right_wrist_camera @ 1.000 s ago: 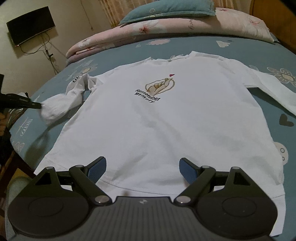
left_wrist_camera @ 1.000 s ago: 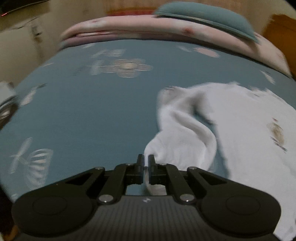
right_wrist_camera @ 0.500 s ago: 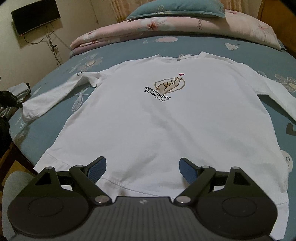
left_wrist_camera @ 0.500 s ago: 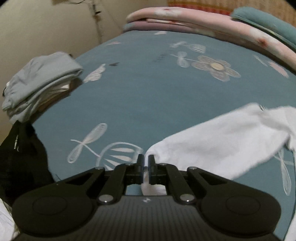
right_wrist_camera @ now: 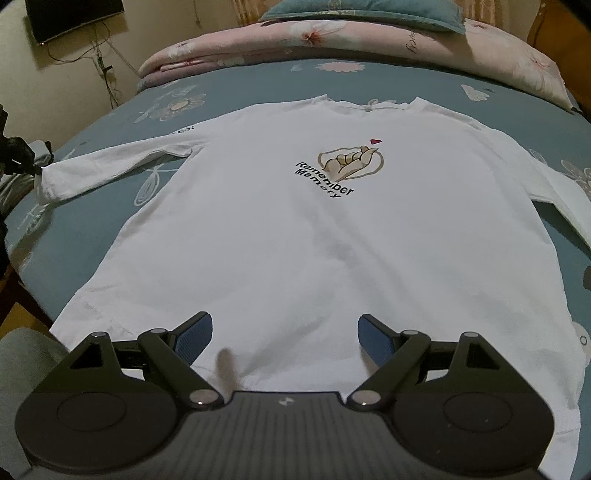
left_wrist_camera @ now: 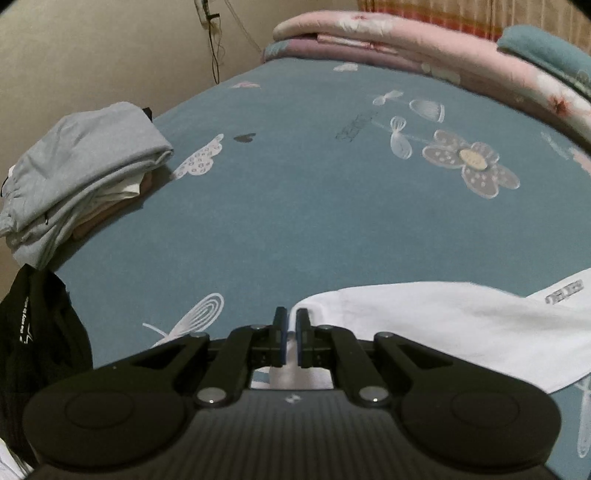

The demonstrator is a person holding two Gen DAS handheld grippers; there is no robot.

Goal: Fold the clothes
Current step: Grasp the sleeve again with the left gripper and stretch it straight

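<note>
Shirt (right_wrist_camera: 295, 240) lay flat mid-frame, L gripper (left_wrist_camera: 290, 341) clamped on sleeve cuff (left_wrist_camera: 314, 306) lower center, R gripper (right_wrist_camera: 284, 336) apart; prob sleeve fold-in next.

Beige walls (left_wrist_camera: 92, 55), a mounted screen (right_wrist_camera: 74, 16), blue floral bedsheet (left_wrist_camera: 314, 221), dim light.

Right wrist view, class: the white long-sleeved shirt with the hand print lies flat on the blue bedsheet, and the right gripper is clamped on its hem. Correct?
Not quite. In the right wrist view the right gripper is open above the white long-sleeved shirt, gripping nothing. The shirt does lie flat on the blue bedsheet.
</note>
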